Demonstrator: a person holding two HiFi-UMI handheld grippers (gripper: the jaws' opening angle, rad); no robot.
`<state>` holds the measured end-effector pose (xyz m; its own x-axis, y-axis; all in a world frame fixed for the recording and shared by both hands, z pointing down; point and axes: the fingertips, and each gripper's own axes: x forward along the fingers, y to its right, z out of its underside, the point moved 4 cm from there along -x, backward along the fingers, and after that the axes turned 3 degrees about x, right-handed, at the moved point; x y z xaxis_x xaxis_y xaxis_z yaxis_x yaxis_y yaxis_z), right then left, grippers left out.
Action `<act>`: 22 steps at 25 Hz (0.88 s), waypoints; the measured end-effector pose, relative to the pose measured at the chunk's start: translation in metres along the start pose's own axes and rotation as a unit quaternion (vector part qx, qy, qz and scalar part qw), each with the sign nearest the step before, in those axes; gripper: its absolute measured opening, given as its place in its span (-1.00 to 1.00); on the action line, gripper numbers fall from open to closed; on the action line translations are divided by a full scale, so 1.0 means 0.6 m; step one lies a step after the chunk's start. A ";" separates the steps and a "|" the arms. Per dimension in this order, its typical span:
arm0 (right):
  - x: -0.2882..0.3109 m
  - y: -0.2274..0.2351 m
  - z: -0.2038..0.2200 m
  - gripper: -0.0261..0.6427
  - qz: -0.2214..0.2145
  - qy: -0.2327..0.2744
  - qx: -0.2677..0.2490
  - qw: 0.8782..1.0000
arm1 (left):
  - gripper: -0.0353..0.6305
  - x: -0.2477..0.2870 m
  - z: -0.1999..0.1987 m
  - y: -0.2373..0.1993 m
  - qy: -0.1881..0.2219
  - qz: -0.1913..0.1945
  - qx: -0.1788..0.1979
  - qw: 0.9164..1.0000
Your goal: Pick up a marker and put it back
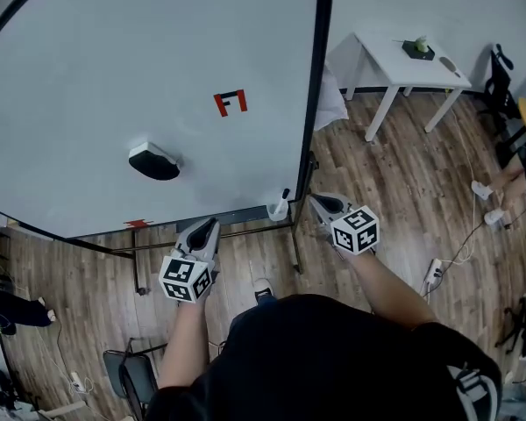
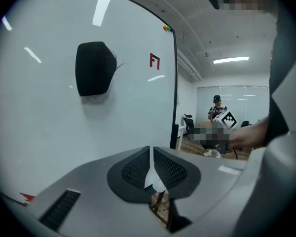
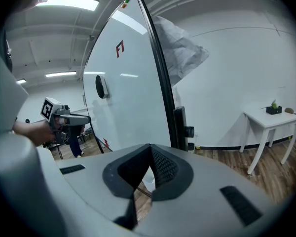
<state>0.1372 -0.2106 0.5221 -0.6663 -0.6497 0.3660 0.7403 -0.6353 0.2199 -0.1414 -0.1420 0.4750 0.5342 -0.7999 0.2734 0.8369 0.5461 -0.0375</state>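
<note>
– Black shirt cloth (image 1: 333, 358) is filling the bottom edge of the head view, isn't it?

– Yes, and two bare forearms are reaching up-frame out of it. Each hand is carrying a grey two-jaw tool with a black-and-white patterned cube.

– How are the jaws sitting?

– Pressed together on both. The left gripper (image 1: 212, 224) is lying lower centre-left with nothing between its jaws. In the left gripper view, the left gripper (image 2: 150, 154) is showing its ribbed dark pads meeting at the tips. The right gripper (image 1: 316, 199) is lying just right of centre, likewise closed and empty. In the right gripper view, the right gripper (image 3: 149, 151) is showing the same pinched tips.

– And where is the marker resting?

– The black-capped marker (image 1: 285, 196) is standing roughly upright in a small white cup (image 1: 278, 210) at the board's bottom edge. It is sitting between the two grippers in the frame, nearer the right one, and touching neither.

– What is lying beyond that?

– A large white whiteboard with a black frame (image 1: 114, 77) is taking up the left and centre. A black oval eraser (image 1: 153, 161) is clinging to it centre-left, with a small red mark (image 1: 231, 103) up and to the right of it. White cloth (image 1: 331, 103) is hanging behind the board's right edge. Brown wood-plank floor (image 1: 394, 174) is spreading across the right side. In the upper right, a white table (image 1: 394, 55) is carrying a small dark box topped with something green (image 1: 418, 48).
</note>
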 end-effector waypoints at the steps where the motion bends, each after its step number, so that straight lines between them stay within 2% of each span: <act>1: 0.007 0.000 0.001 -0.94 0.002 -0.001 0.003 1.000 | -0.79 0.004 0.002 -0.006 -0.001 0.005 0.000 1.000; 13: 0.079 0.015 0.048 -0.93 0.037 -0.041 0.038 0.998 | -0.79 0.031 0.026 -0.067 -0.004 0.048 -0.010 0.999; 22: 0.123 0.037 0.094 -0.78 0.058 -0.070 0.063 0.994 | -0.79 0.055 0.043 -0.075 -0.012 0.085 -0.007 0.996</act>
<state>0.1095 -0.2491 0.6051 -0.5634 -0.6461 0.5150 0.8226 -0.4966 0.2769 -0.1646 -0.1863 0.5105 0.6660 -0.6892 0.2854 0.7357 0.6700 -0.0992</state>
